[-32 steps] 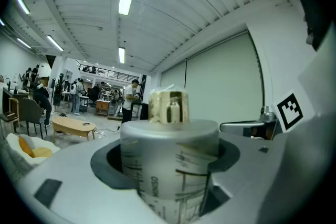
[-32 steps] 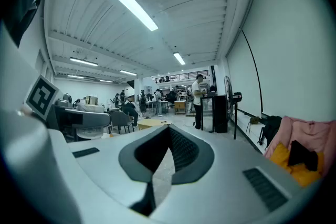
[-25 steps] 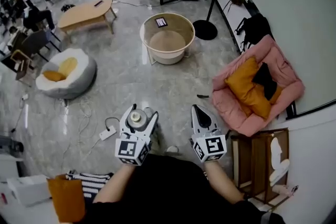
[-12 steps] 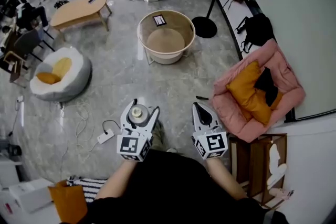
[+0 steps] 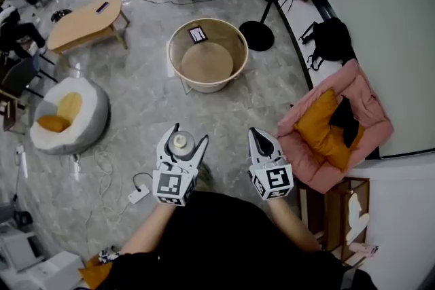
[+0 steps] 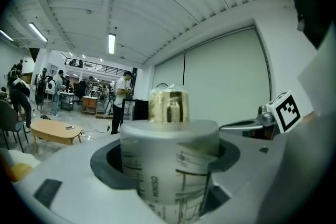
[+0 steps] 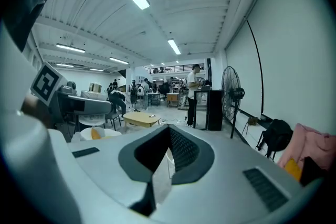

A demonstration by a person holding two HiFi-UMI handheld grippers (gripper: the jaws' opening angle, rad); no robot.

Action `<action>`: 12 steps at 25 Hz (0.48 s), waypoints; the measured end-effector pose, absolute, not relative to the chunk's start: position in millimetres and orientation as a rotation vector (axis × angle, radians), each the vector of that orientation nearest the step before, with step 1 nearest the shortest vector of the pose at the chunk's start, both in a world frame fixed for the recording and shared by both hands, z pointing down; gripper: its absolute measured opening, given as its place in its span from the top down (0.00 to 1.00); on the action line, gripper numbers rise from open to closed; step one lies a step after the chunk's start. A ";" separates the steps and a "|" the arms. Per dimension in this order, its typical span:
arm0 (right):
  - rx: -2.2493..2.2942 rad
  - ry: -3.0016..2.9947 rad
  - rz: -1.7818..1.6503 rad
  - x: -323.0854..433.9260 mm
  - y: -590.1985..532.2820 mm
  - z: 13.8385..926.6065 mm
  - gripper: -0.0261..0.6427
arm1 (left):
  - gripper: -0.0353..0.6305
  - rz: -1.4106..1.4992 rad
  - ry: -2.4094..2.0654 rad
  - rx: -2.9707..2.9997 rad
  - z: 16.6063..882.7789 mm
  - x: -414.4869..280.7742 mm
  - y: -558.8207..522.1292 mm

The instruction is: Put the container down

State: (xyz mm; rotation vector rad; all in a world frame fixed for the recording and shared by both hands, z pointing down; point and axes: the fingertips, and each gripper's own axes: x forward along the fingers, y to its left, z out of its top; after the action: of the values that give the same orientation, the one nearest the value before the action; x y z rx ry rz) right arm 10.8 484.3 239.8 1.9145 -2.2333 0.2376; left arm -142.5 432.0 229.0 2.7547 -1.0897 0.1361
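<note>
A translucent container (image 5: 180,142) with printed measure marks and a gold cap stands upright between the jaws of my left gripper (image 5: 183,139), which is shut on it, held at waist height over the grey floor. In the left gripper view the container (image 6: 169,139) fills the gap of the left gripper (image 6: 168,165), gold cap on top. My right gripper (image 5: 259,137) hangs beside it, about a hand's width to the right, shut with nothing in it. The right gripper view shows the right gripper (image 7: 168,136) with its jaws pressed together.
A round beige tub (image 5: 175,43) with a small dark device on its rim stands ahead on the floor. A pink seat (image 5: 370,102) with orange cushions lies to the right, a wooden rack (image 5: 336,210) beside me. A white beanbag (image 5: 88,105), a low wooden table (image 5: 85,22), a fan stand (image 5: 257,34) and a power strip (image 5: 138,194) are around.
The floor has slid down and left in the head view; the tub and pink seat are nearer. Both grippers keep their hold and spacing.
</note>
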 end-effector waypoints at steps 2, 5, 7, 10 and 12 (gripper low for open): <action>1.938 -2.245 0.259 9.4 460.0 236.3 0.93 | 0.42 0.131 -1.073 2.765 226.2 -143.4 405.2; 1.917 -2.249 0.218 -1.3 422.7 230.1 0.93 | 0.42 0.130 -1.080 2.744 227.8 -152.8 364.4; 1.878 -2.247 0.183 -9.0 399.0 228.9 0.93 | 0.42 0.136 -1.074 2.733 234.7 -156.6 340.7; 1.857 -2.222 0.194 -15.2 367.2 230.5 0.93 | 0.42 0.122 -1.054 2.755 240.2 -160.2 311.1; 1.847 -2.195 0.187 -19.7 349.3 231.0 0.93 | 0.42 0.124 -1.056 2.794 237.4 -166.3 296.9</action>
State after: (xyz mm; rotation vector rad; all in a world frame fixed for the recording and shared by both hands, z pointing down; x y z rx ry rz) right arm -19.7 349.3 231.0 1.8466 -2.1949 0.1868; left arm -166.3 296.9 237.4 2.7935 -1.0559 0.1238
